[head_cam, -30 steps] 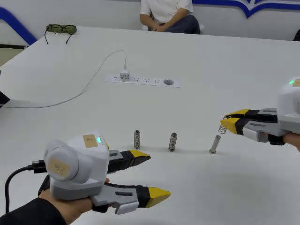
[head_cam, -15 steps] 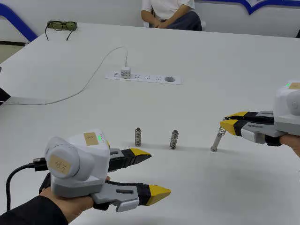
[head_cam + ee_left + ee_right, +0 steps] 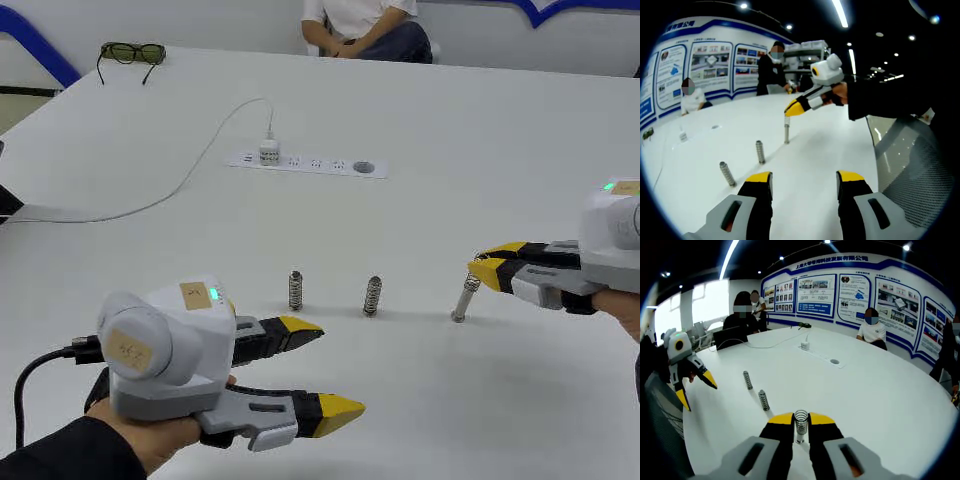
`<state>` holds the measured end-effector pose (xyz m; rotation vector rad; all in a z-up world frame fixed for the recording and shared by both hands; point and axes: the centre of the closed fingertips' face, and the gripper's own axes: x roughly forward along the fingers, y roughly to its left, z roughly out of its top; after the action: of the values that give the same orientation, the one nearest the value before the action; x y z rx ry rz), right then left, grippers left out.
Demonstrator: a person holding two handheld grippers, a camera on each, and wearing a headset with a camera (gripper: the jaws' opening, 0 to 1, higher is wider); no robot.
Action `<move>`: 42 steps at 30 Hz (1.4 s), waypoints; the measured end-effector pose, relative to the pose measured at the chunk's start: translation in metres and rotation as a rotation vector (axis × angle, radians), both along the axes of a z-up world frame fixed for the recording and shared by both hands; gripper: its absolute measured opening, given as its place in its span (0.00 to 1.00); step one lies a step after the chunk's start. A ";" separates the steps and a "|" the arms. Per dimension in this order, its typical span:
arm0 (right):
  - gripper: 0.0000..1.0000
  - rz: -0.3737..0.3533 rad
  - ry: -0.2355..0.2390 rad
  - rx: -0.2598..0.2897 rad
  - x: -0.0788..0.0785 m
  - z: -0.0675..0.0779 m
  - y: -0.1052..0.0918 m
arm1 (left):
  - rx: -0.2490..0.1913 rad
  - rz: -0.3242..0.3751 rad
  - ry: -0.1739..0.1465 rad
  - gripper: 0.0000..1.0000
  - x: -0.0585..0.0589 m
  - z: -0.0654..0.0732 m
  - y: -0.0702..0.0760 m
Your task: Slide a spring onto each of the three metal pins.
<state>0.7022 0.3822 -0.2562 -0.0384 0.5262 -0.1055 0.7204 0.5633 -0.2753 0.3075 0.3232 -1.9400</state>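
Note:
Three metal pins stand in a row on the white table (image 3: 450, 150). The left pin (image 3: 295, 290) and the middle pin (image 3: 372, 296) each carry a spring; they also show as the left pin (image 3: 747, 380) and the middle pin (image 3: 763, 400). My right gripper (image 3: 484, 268) is shut on a small spring (image 3: 800, 422), held at the top of the right pin (image 3: 461, 304). That right pin (image 3: 786, 131) has a bare shaft below the right gripper (image 3: 794, 109). My left gripper (image 3: 325, 368) hovers open in front of the row, its own jaws apart around nothing (image 3: 804, 177).
A power strip (image 3: 310, 163) with a white plug (image 3: 268, 152) and a cable lies mid-table. Dark glasses (image 3: 130, 52) rest at the far left. A person (image 3: 365, 25) sits at the far edge. Other people stand behind the left gripper (image 3: 692, 371).
My right gripper has come down and slightly left, bringing the spring from beside the right pin's top onto its tip. The left gripper has barely moved.

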 end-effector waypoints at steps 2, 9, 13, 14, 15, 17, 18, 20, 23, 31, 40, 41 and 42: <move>0.12 0.000 0.003 0.000 0.000 -0.002 0.000 | 0.001 0.001 0.000 0.52 0.000 0.000 0.000; 0.12 -0.002 0.010 0.002 0.000 -0.008 -0.001 | 0.005 -0.002 -0.001 0.52 -0.001 -0.001 0.000; 0.12 -0.003 0.016 0.006 0.000 -0.012 -0.002 | 0.006 -0.002 -0.001 0.52 -0.001 -0.001 0.000; 0.12 -0.004 0.017 0.005 0.000 -0.013 -0.002 | 0.006 -0.002 0.000 0.52 -0.001 -0.001 0.000; 0.12 -0.005 0.018 0.007 0.000 -0.014 -0.002 | 0.005 -0.002 0.000 0.52 -0.001 -0.001 0.000; 0.12 -0.006 0.020 0.007 0.000 -0.015 -0.002 | 0.006 -0.002 0.000 0.52 -0.001 -0.001 0.000; 0.12 -0.006 0.022 0.009 0.000 -0.016 -0.002 | 0.007 -0.002 -0.001 0.52 -0.001 -0.001 0.000; 0.12 -0.005 0.025 0.009 0.000 -0.018 -0.001 | 0.007 -0.002 -0.001 0.52 -0.001 -0.001 0.000; 0.12 -0.004 0.032 0.010 0.000 -0.021 0.000 | 0.008 -0.002 0.000 0.52 -0.001 -0.001 0.000; 0.12 -0.006 0.047 0.022 0.001 -0.029 0.001 | 0.010 0.001 0.000 0.52 0.000 -0.001 0.000; 0.12 -0.009 0.062 0.029 0.000 -0.039 0.001 | 0.013 0.002 0.003 0.52 -0.001 -0.003 0.000; 0.12 -0.010 0.064 0.030 0.000 -0.040 0.001 | 0.013 0.002 0.003 0.52 0.000 -0.003 0.000; 0.12 -0.011 0.065 0.029 0.000 -0.040 0.001 | 0.013 0.003 0.004 0.52 0.000 -0.003 0.000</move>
<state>0.7021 0.3828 -0.2966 -0.0104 0.5930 -0.1071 0.7202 0.5636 -0.2786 0.3117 0.3389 -1.9368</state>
